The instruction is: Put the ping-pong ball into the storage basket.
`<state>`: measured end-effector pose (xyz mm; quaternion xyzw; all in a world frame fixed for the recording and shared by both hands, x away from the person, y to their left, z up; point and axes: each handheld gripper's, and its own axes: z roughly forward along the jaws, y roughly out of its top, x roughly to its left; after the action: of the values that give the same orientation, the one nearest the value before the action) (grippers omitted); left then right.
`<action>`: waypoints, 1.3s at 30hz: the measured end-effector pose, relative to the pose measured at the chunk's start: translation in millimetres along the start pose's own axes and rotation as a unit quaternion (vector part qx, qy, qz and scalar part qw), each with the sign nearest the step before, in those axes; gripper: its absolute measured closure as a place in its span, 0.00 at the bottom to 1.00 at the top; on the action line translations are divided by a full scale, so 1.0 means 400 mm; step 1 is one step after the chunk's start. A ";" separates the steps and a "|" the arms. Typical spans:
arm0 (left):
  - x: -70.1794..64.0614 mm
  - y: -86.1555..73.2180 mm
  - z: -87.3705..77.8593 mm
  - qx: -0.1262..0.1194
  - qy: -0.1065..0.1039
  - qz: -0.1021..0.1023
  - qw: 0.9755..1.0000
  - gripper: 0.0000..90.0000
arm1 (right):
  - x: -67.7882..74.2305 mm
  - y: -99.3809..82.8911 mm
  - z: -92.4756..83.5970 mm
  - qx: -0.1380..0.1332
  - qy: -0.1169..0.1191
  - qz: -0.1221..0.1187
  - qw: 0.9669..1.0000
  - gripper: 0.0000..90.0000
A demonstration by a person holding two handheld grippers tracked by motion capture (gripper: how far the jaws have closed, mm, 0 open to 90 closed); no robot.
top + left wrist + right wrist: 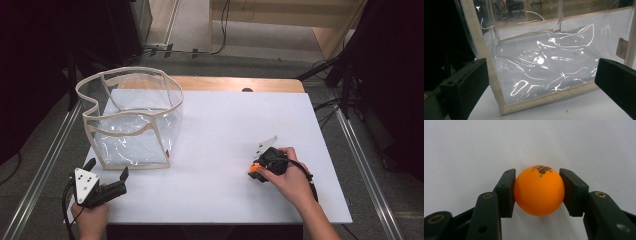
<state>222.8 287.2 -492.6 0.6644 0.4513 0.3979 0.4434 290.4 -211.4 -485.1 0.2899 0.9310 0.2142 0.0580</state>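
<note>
High view: right hand-held gripper point(256, 171) down on the white surface point(220, 150), orange ball point(255, 168) at its tip. Left hand-held gripper point(106, 174) near the clear bag point(131, 120), apart from it.
Left gripper view: jaws spread wide, bag point(544, 65) just ahead, nothing between.
Right gripper view: jaws pinching the ball point(539, 190), both pads touching, ball on the surface point(529, 142).

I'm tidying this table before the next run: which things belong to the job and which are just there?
In use:
- small orange ball, clamped in the right gripper
- clear plastic bag with beige trim, faced by the open left gripper

Just there:
- cables on the floor
</note>
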 end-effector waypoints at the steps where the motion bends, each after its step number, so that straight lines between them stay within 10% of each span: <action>1: 0.000 0.000 0.000 0.000 0.000 0.000 1.000 0.00 | 0.000 0.001 0.000 -0.001 0.002 0.000 1.000 0.53; 39: -0.001 0.000 0.000 0.000 -0.001 0.001 1.000 0.00 | 0.013 0.092 0.006 0.001 0.032 -0.030 0.999 0.53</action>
<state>222.8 287.0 -492.7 0.6646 0.4506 0.3980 0.4437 305.6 -180.5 -471.5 0.2544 0.9409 0.2207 0.0339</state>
